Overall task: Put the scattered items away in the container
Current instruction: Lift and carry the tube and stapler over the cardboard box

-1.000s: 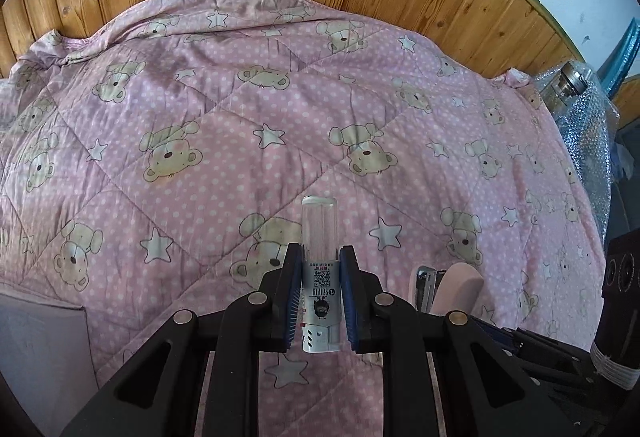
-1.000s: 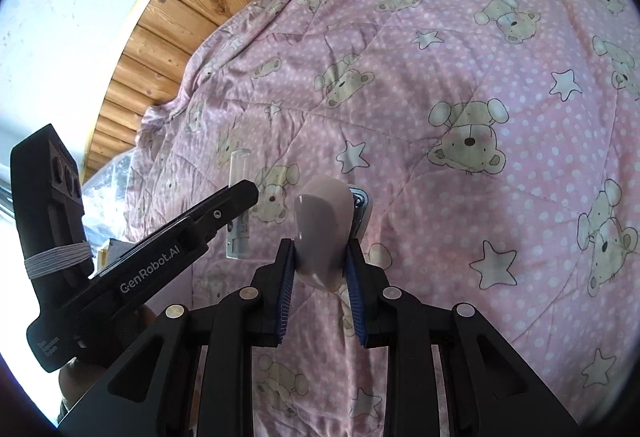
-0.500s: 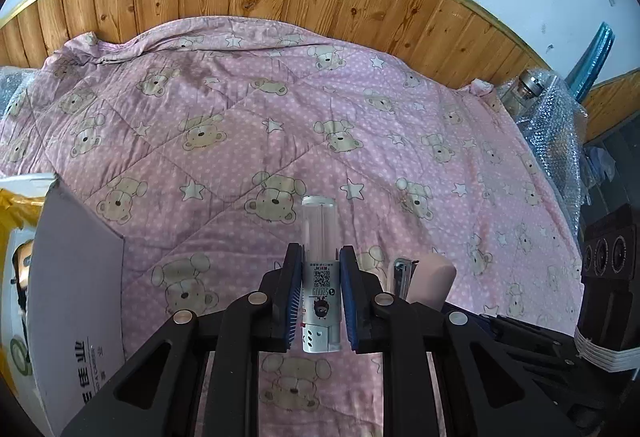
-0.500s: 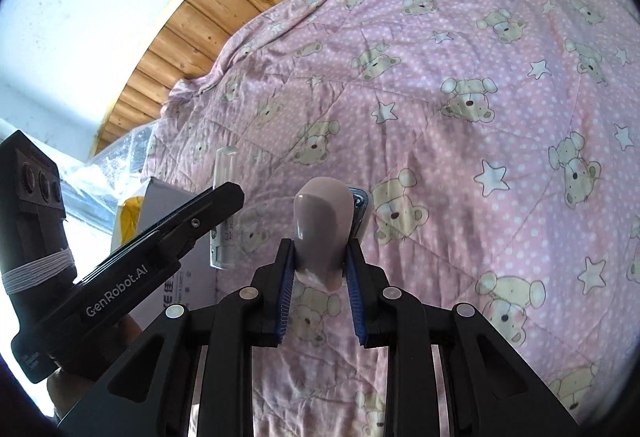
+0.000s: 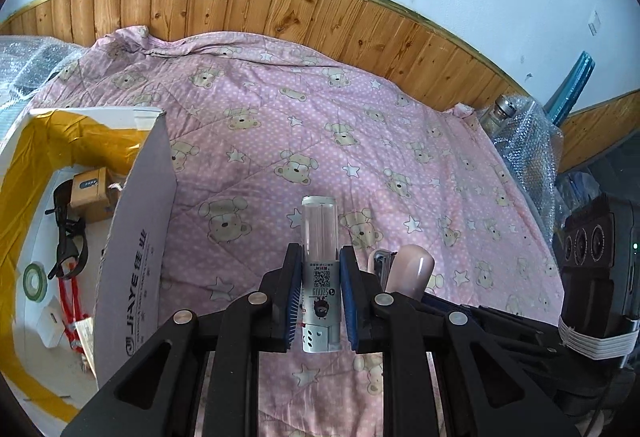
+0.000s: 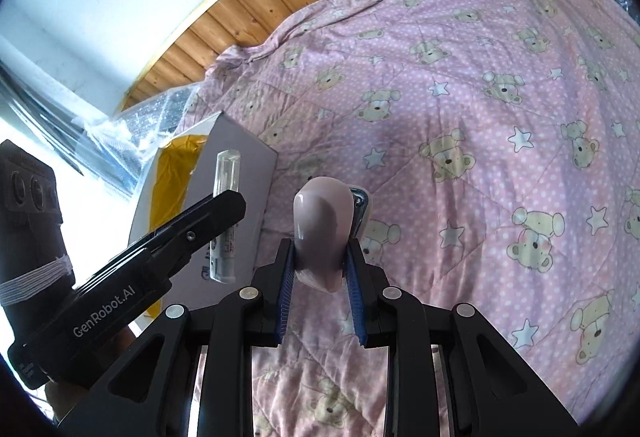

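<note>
Two loaded grippers are hanging over a pink bear-print quilt (image 5: 304, 125) beside an open cardboard box (image 5: 136, 237).

The quilt is covering the bed up to the far wood-panelled wall (image 5: 248, 5), and the box is sitting at its left edge, showing a small brown carton (image 5: 90, 193), a roll of green tape (image 5: 34, 281), something with red cords (image 5: 70, 301) and a black strap inside. The left gripper (image 5: 320, 293) is squeezing a clear-topped tube (image 5: 319, 265) with a printed silver base, upright between its blue pads and just right of the box wall. The right gripper (image 6: 320, 261) is clamping a pale pink stapler (image 6: 322, 233), its metal nose pointing far, close beside the tube and above the quilt.
</note>
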